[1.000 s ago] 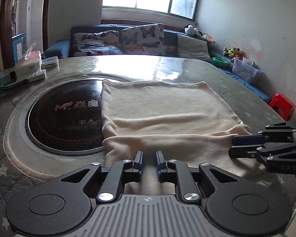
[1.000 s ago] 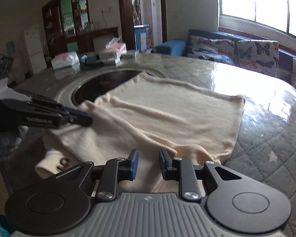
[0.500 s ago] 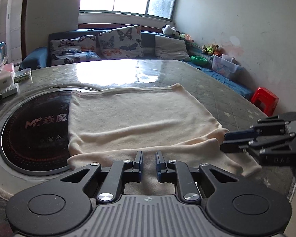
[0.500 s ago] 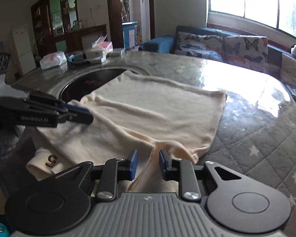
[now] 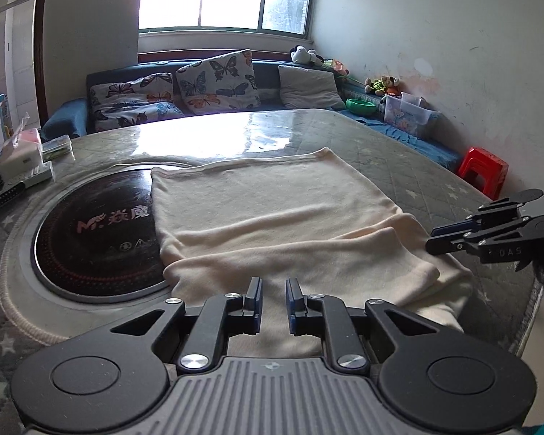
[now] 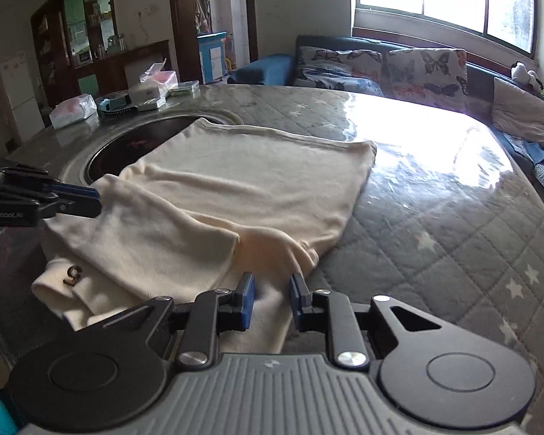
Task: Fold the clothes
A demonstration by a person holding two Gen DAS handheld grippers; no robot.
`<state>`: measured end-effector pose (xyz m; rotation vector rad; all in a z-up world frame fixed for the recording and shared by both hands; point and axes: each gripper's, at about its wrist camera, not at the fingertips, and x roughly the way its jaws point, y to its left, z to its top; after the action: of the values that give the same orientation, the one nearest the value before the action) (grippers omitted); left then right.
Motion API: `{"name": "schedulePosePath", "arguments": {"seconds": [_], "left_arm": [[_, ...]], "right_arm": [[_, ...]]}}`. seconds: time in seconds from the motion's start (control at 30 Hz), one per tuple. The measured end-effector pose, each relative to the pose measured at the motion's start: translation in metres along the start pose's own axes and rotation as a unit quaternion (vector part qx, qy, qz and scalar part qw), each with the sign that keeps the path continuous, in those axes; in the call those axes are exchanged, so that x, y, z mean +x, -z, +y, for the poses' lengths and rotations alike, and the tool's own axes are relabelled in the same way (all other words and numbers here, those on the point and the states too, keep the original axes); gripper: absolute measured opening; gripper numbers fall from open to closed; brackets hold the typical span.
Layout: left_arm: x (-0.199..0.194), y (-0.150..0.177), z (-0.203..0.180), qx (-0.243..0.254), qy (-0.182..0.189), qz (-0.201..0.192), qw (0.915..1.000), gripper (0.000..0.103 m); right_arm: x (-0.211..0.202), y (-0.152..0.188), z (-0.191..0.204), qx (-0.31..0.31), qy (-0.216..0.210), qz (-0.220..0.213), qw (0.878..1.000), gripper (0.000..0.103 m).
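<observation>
Cream garment point(image 6: 243, 195), label "5" | left claw point(image 5: 273, 302) "GenRobot.AI" parted, empty | right claw point(image 6: 272, 301) "DAS" parted, empty

One cream garment point(image 5: 272, 214) lies on the desk point(image 5: 399, 152) over one round black cooktop point(image 5: 94, 239), with two tools, left point(image 5: 273, 302) and right point(image 6: 270, 299), near it, and one red stool point(image 5: 484, 170) far right.

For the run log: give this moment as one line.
cream garment flat on table | left gripper open | right gripper open | nothing held
</observation>
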<state>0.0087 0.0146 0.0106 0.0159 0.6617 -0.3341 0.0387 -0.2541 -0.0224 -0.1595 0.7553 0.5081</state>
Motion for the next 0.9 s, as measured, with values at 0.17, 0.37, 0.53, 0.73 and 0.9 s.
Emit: {"name": "schedulePosePath", "arguments": {"seconds": [0.17,0.37,0.53,0.73,0.9], "left_arm": [[-0.006,0.007,-0.004,0.013,0.006,0.005,0.9999,0.016],[-0.008,0.006,-0.014,0.034,0.02,0.0,0.9992,0.016],[-0.019,0.012,-0.017,0.066,0.028,0.002,0.9974,0.016],[-0.033,0.03,-0.022,0.154,0.032,0.009,0.9874,0.032],[-0.037,0.048,-0.036,0.245,0.028,0.006,0.969,0.032]], "right_arm": [[-0.007,0.008,-0.003,-0.002,0.02,0.007,1.0,0.019],[-0.008,-0.014,0.005,-0.005,0.0,-0.044,0.999,0.019],[0.017,-0.018,0.007,-0.02,-0.006,-0.017,1.0,0.019],[-0.002,-0.012,0.013,-0.063,-0.01,-0.01,0.998,0.021],[-0.024,-0.005,0.034,-0.142,-0.023,0.004,0.99,0.026]]}}
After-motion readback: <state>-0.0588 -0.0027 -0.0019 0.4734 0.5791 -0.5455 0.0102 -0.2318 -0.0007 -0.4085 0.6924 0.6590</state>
